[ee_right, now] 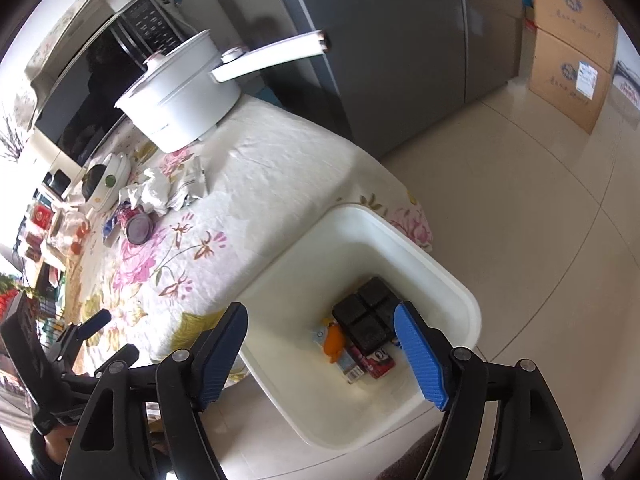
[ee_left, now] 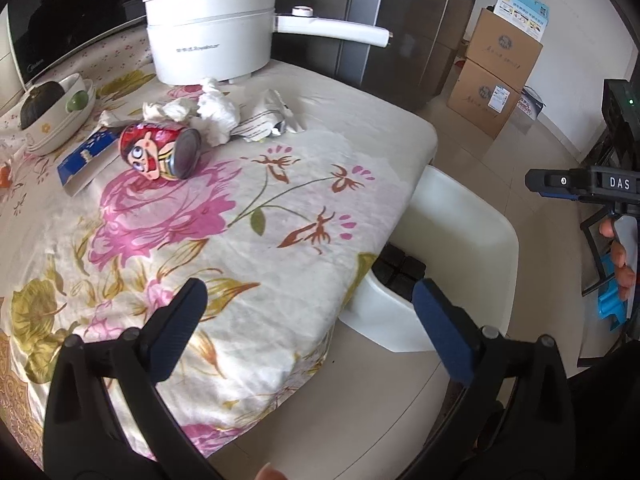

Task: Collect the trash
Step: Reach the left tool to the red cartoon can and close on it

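Note:
A red cartoon-printed can (ee_left: 160, 153) lies on its side on the floral tablecloth (ee_left: 240, 248), with crumpled white tissues (ee_left: 208, 114), a silver wrapper (ee_left: 272, 118) and a blue packet (ee_left: 86, 156) around it. My left gripper (ee_left: 308, 320) is open and empty above the table's near corner. My right gripper (ee_right: 320, 354) is open and empty over the white bin (ee_right: 460, 280) on the floor, which holds a black tray (ee_right: 370, 316), an orange scrap and cartons. The can (ee_right: 138, 226) and tissues (ee_right: 154, 192) also show in the right wrist view.
A white electric pot (ee_left: 212, 36) with a long handle stands at the table's far side. Stacked bowls (ee_left: 60, 116) hold a dark squash at the left. A microwave, a grey fridge (ee_right: 380, 60) and cardboard boxes (ee_left: 496, 72) stand behind.

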Demonstrator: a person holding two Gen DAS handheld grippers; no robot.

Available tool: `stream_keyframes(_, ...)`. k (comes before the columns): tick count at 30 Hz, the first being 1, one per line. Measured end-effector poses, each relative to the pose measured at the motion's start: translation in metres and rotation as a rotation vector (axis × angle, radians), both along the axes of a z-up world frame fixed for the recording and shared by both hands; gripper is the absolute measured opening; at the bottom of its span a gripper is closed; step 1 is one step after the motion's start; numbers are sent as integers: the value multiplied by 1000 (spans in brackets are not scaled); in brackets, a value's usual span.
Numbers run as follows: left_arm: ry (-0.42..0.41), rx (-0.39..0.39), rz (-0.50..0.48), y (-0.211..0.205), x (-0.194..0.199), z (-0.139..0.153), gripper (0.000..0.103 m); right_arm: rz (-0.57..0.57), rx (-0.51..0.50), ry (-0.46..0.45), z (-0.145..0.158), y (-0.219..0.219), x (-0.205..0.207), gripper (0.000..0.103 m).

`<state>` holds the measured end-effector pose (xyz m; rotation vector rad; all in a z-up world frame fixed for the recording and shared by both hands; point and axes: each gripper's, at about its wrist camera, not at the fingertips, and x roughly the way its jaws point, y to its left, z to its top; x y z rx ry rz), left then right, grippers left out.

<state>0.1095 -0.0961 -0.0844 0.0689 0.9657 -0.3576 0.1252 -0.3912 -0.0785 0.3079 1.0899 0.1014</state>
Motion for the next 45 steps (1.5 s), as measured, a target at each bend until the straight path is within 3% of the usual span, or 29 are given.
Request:
stream_keyframes(8,43,39,141,50,1,4,102,84,-48,-29,10,57,18,82)
stream_keyframes(15,76,13,277,95,12,2,102,144,-68,-29,6,104,41,83)
stream_keyframes(21,66,-30,401,119,52,10,102,124,-46,-2,-5,123,83,83)
stream_keyframes(26,124,-51,465,111,106,4,102,109,-63,-18,-10,127,108,83)
stream_keyframes(29,115,-68,525,106,131,0,102,102,-72,-19,-14,124,118,83)
stream_keyframes(33,177,-120,538,98,161,-18,95,98,-91,-16,-20,119,129,83)
stream_keyframes(37,187,-156,560,97,176,-29,92,101,-108,-21,-25,115,138,83)
stream_keyframes(41,208,-222,527,99,182,-35,82,111,-97,-18,-29,117,144,83)
stream_keyframes(45,210,-238,482,106,178,-35,81,134,-101,-29,-30,125,149,83)
